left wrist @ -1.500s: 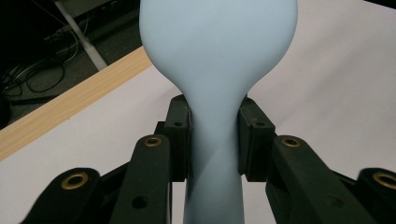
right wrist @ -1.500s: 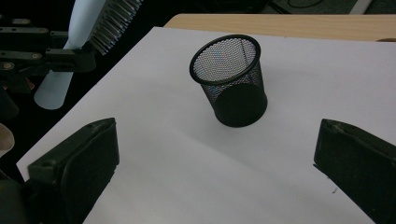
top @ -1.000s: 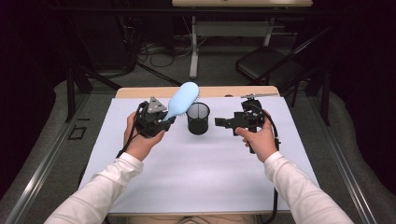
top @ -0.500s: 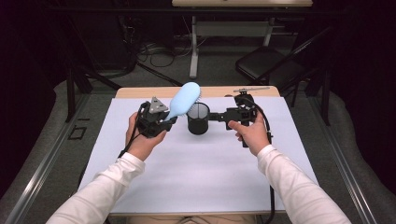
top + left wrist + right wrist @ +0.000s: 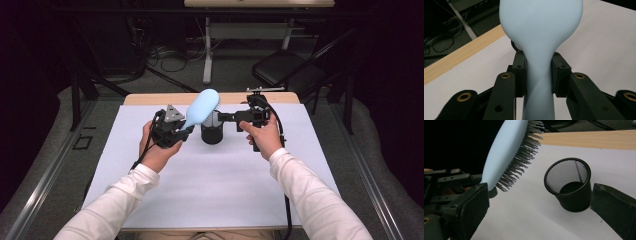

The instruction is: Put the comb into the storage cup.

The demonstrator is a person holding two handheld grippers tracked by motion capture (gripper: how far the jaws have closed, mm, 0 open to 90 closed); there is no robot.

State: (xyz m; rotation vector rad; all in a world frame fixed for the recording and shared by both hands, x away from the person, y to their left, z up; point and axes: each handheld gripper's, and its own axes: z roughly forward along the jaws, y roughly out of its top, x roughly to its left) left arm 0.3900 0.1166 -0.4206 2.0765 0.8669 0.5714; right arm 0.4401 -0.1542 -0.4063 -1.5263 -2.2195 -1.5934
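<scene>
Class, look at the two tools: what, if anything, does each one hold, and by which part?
The left tool grips the light blue hairbrush by the narrow neck of its handle. The right tool holds nothing; its jaws stand open beside the black mesh cup.

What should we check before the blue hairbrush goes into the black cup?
1. Left gripper clamps the hairbrush by its handle: ok.
2. Mesh cup stands upright, its mouth unblocked: ok.
3. Cup has nothing inside: ok, as far as the right gripper view shows.
4. Right gripper jaws open beside the cup: ok.
5. Right gripper touching the cup: cannot tell.
6. Handle pointing down towards the cup: not ok, it sits in the jaws, head up.
</scene>
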